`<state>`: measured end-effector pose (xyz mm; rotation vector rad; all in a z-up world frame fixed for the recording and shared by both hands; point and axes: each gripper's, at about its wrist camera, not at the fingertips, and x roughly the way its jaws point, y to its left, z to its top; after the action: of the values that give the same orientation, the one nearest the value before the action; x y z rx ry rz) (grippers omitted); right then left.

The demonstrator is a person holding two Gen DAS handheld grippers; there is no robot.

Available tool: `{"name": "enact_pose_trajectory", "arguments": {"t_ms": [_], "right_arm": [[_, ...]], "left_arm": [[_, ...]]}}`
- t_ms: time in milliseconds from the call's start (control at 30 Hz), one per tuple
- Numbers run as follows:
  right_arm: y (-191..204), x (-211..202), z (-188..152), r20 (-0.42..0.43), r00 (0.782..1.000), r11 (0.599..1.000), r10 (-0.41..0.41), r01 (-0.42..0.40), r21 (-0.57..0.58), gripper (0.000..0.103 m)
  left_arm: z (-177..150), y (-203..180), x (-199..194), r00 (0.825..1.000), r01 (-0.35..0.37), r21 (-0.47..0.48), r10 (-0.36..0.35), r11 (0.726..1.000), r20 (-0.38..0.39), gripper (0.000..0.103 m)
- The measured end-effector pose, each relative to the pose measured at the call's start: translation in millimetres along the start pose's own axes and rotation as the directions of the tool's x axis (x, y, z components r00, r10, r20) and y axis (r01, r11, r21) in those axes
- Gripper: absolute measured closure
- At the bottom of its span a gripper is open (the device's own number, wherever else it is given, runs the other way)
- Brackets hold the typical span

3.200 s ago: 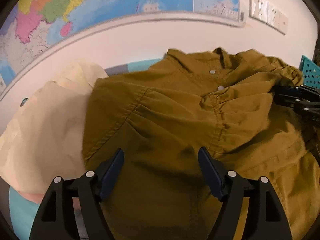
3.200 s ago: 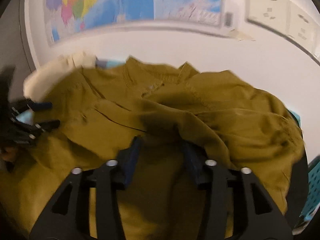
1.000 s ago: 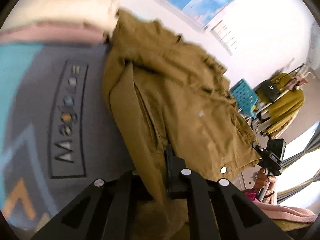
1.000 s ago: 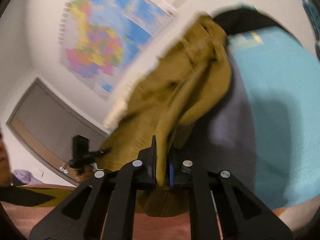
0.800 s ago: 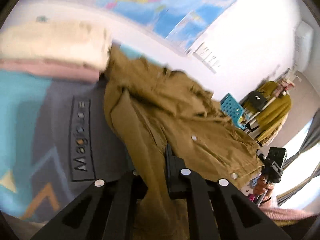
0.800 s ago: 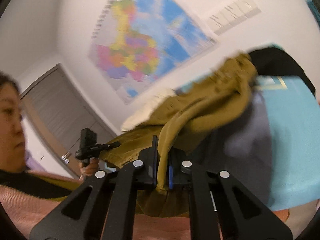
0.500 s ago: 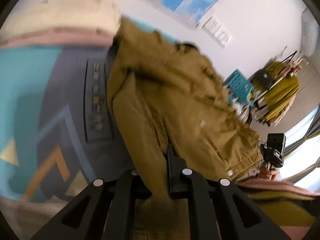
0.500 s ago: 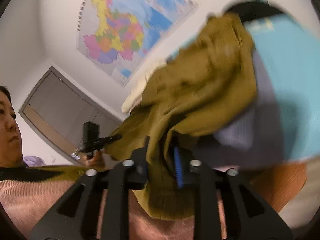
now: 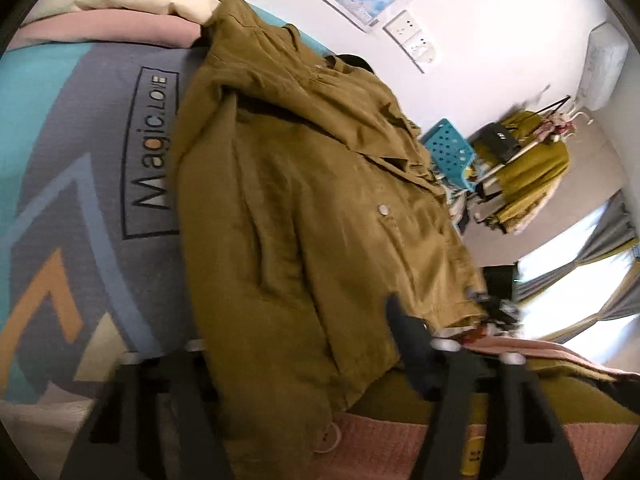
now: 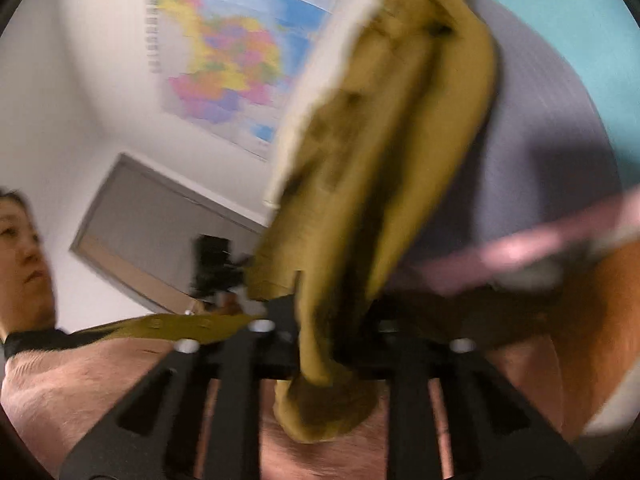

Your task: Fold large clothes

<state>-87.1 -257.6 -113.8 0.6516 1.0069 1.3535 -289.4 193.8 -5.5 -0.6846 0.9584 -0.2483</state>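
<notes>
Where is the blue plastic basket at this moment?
In the left wrist view, the blue basket stands at the upper right, just beyond the olive jacket, between it and the clothes rack.

Home bedroom: bed (image 9: 80,184), clothes rack (image 9: 524,160), curtains (image 9: 608,264).

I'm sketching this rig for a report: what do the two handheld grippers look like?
Both the left gripper and the right gripper are matte black frames of angled struts with triangular cut-outs and round silver screw heads. The left one's jaws carry dark blue pads. No cables or markings show. A pinkish knitted sweater sits behind them.
</notes>
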Motion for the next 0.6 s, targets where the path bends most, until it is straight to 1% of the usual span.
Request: {"name": "enact_pose_trajectory", "arguments": {"t_ms": [33, 100, 233, 267, 367, 400, 467, 600], "right_arm": [[9, -2, 4, 0.017, 1.0, 1.0, -0.005, 0.005, -0.026, 0.091], [31, -7, 15, 0.04, 0.999, 0.997, -0.024, 0.027, -0.079, 0.092], [67, -12, 41, 0.095, 0.994, 0.983, -0.048, 0.064, -0.173, 0.093], [75, -14, 49, 0.112, 0.992, 0.979, -0.055, 0.076, -0.187, 0.094], [87, -19, 67, 0.147, 0.988, 0.973, -0.052, 0.083, -0.214, 0.094], [93, -18, 75, 0.16, 0.986, 0.968, -0.05, 0.088, -0.234, 0.094], [99, -17, 88, 0.174, 0.984, 0.967, -0.044, 0.086, -0.241, 0.094], [107, -12, 114, 0.194, 0.98, 0.962, -0.052, 0.101, -0.254, 0.094]], "left_arm": [[2, 2, 0, 1.0, -0.027, -0.019, 0.027, 0.999, 0.005, 0.095], [6, 3, -1, 1.0, -0.003, -0.067, 0.005, 0.998, 0.024, 0.095], [18, -15, -26, 0.993, -0.002, -0.015, 0.004, 1.0, 0.122, 0.095], [21, -18, -30, 0.991, -0.004, -0.009, 0.006, 1.0, 0.135, 0.095], [36, -24, -45, 0.984, 0.01, -0.006, -0.009, 1.0, 0.177, 0.095], [41, -27, -48, 0.981, 0.013, 0.004, -0.013, 1.0, 0.191, 0.095], [50, -34, -52, 0.977, 0.004, 0.028, -0.01, 1.0, 0.213, 0.095], [74, -42, -57, 0.974, -0.003, 0.043, -0.007, 0.999, 0.227, 0.094]]}}
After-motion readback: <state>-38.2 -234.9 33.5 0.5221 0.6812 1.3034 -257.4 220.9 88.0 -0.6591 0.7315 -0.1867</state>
